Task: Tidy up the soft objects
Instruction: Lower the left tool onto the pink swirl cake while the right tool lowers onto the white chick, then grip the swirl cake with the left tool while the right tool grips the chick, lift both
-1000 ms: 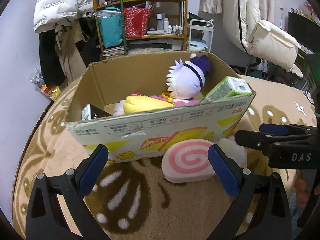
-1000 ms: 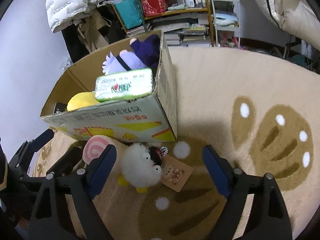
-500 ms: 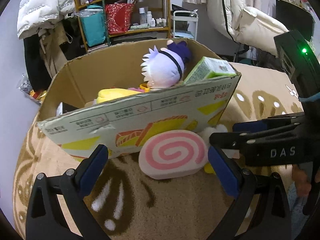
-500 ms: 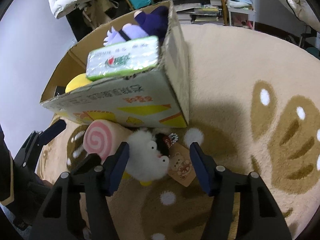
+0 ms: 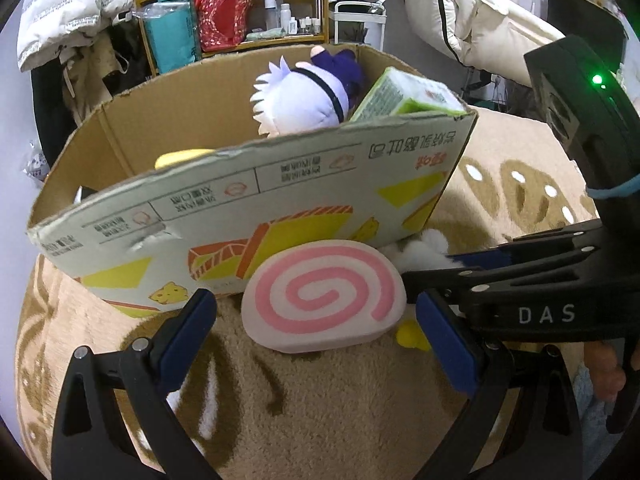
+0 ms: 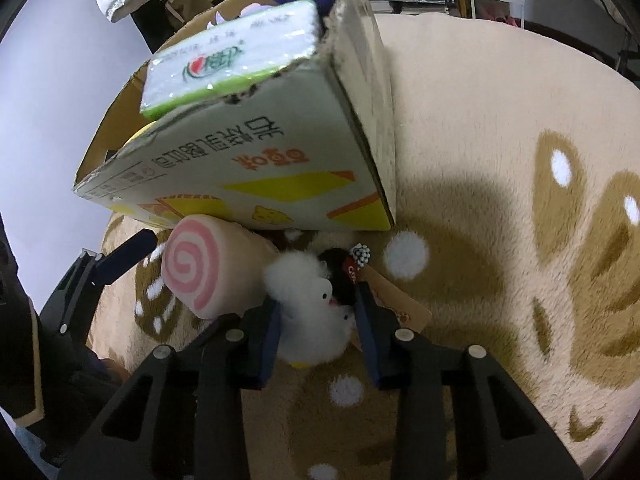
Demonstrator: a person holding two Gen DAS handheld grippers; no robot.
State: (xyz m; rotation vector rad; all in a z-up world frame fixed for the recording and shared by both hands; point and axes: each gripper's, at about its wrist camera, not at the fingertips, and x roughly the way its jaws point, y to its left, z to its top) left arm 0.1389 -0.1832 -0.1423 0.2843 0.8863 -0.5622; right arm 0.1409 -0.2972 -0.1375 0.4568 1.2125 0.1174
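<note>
A pink-and-white swirl roll plush [image 5: 326, 290] lies on the rug against the front wall of the cardboard box [image 5: 280, 200]. My left gripper [image 5: 314, 299] is open, with its blue pads on either side of the roll and apart from it. Just right of the roll sits a white fluffy plush [image 6: 304, 280] with a dark patch and a paper tag [image 6: 396, 304]. My right gripper [image 6: 319, 300] is closing its jaws on this plush, and the pads press into its sides. Its lower half is hidden between the fingers.
The box [image 6: 260, 152] holds a purple-haired doll [image 5: 296, 96], a green tissue pack [image 5: 404, 96] and a yellow plush [image 5: 180, 158]. The beige rug [image 6: 480, 160] with brown paw prints spreads to the right. A cluttered shelf [image 5: 240, 8] and hanging coats stand behind.
The right jaws went from wide apart to pressed on the white fluffy plush. Both grippers sank closer to the rug, and the swirl roll now looms larger between the left fingers.
</note>
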